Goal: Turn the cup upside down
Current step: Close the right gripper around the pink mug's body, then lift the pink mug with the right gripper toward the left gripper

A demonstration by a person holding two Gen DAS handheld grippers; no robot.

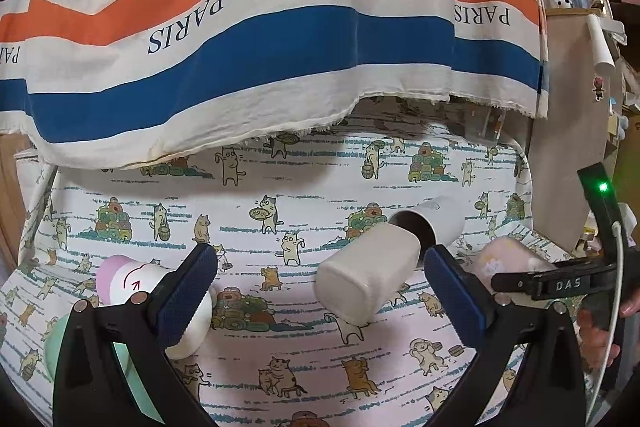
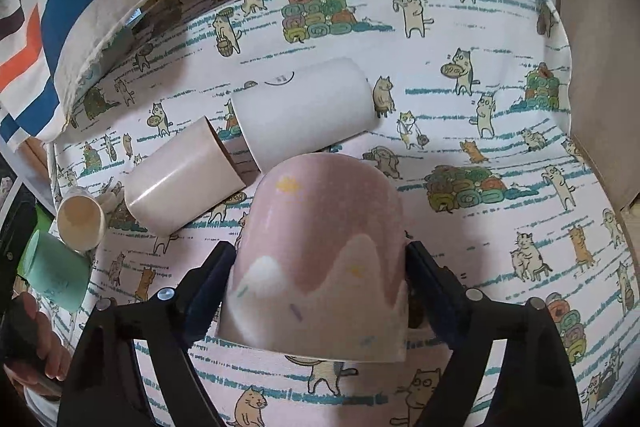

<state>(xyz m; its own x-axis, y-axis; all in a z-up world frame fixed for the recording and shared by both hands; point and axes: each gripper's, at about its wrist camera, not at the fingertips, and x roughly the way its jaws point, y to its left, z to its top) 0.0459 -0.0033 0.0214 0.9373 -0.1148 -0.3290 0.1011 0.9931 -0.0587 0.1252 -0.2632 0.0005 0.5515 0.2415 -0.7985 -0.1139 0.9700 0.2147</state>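
My right gripper [image 2: 320,287] is shut on a pink cup with a white mountain pattern [image 2: 320,259]. The cup's closed base points away from me and its rim is near the camera, just above the cat-print cloth. The same pink cup shows at the right of the left wrist view [image 1: 506,259]. My left gripper [image 1: 320,283] is open and empty above the cloth. A beige cup [image 1: 368,275] lies on its side between its fingers, further off.
A white cup [image 2: 304,115] and a beige cup [image 2: 180,183] lie on their sides on the cloth. A cream cup [image 2: 80,219] and a mint cup [image 2: 52,271] lie at the left. A striped PARIS cloth [image 1: 240,39] hangs at the back. A cardboard edge [image 2: 600,155] borders the right.
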